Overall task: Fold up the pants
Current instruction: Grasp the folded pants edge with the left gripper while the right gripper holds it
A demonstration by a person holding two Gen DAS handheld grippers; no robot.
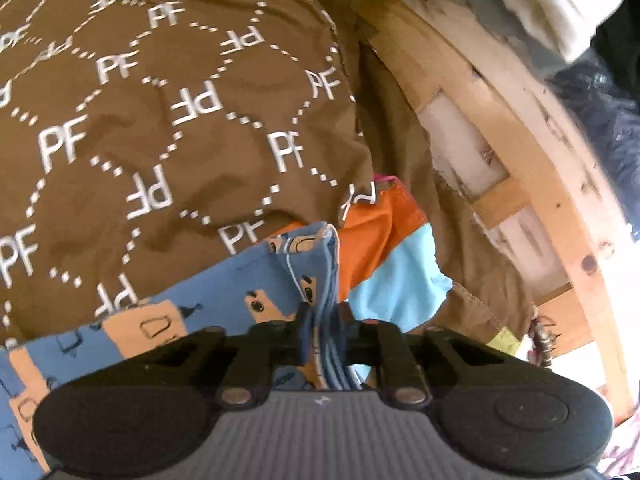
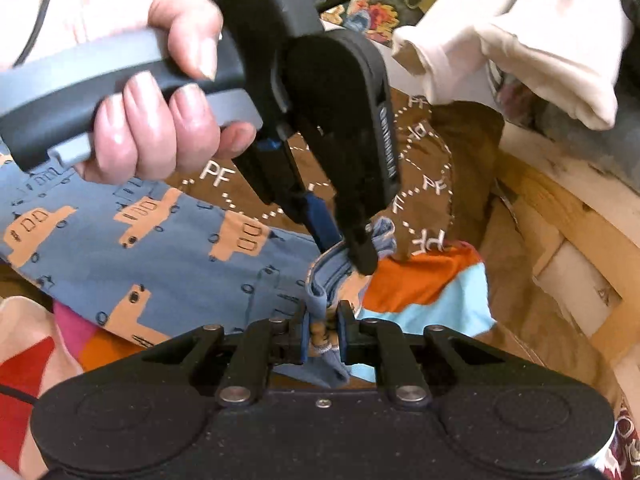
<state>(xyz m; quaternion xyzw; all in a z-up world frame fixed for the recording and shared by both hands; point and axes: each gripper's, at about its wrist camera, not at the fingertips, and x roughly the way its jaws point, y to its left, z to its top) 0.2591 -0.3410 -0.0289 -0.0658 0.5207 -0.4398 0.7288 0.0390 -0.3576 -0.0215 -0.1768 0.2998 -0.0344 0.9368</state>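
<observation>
The pants are blue with tan trucks printed on them and lie across a pile of cloth. In the right wrist view a hand holds my left gripper, which points down and is shut on a bunched hem of the pants. Just in front of it, my right gripper is shut on the same folded edge. In the left wrist view my left gripper pinches several stacked blue layers of the pants.
A brown cloth with white PF letters lies under and behind the pants. An orange and light blue cloth sits beside the gripped edge. A wooden frame runs along the right, and a white cloth hangs above it.
</observation>
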